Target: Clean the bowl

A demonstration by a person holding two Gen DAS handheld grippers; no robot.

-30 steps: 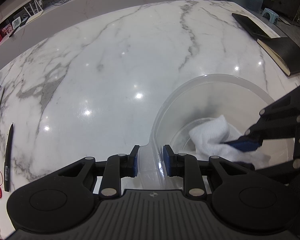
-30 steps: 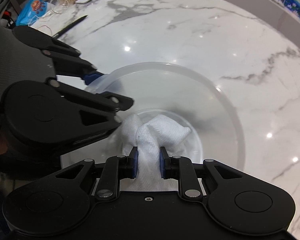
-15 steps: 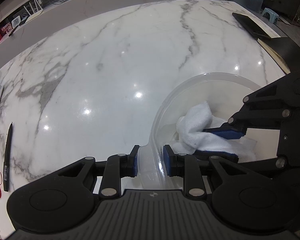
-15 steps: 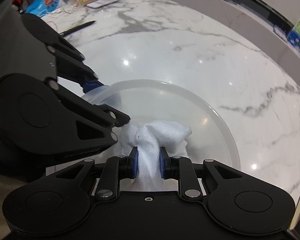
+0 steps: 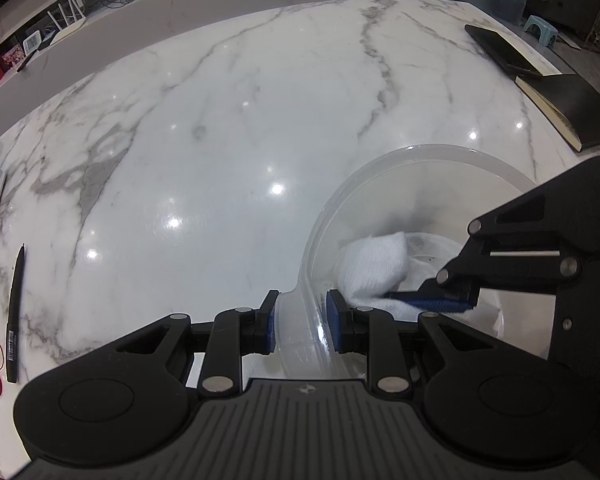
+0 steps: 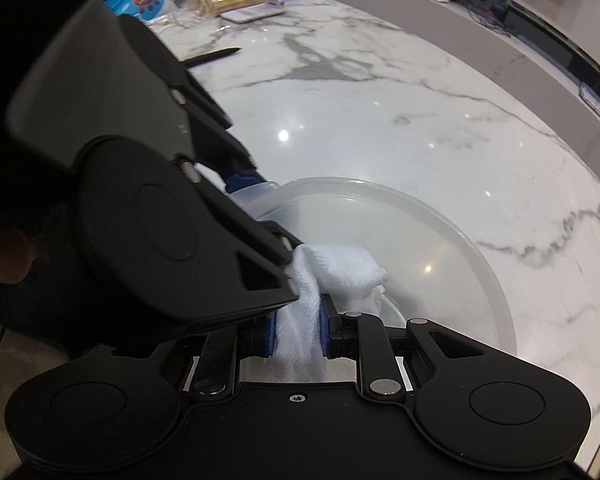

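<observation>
Bowl-wiping is the step we judge to be in hand. Our left gripper (image 5: 302, 322) has its jaws nearly closed on the near rim of the clear plastic bowl (image 5: 428, 168), one pad outside the wall and one inside, pinning it on the marble table (image 5: 220, 140). Our right gripper (image 6: 296, 330) is clamped narrowly on a bunched white cloth (image 6: 340, 270), which presses against the inner wall close to the left gripper's pad. Next we would need to sweep the cloth around the remaining wall and the base while the left hold keeps the bowl from sliding or tipping. By our count: one bowl, one cloth, two grippers, one black pen (image 5: 15, 316) well off to the side, and two dark books (image 5: 572, 112) at the far edge.
</observation>
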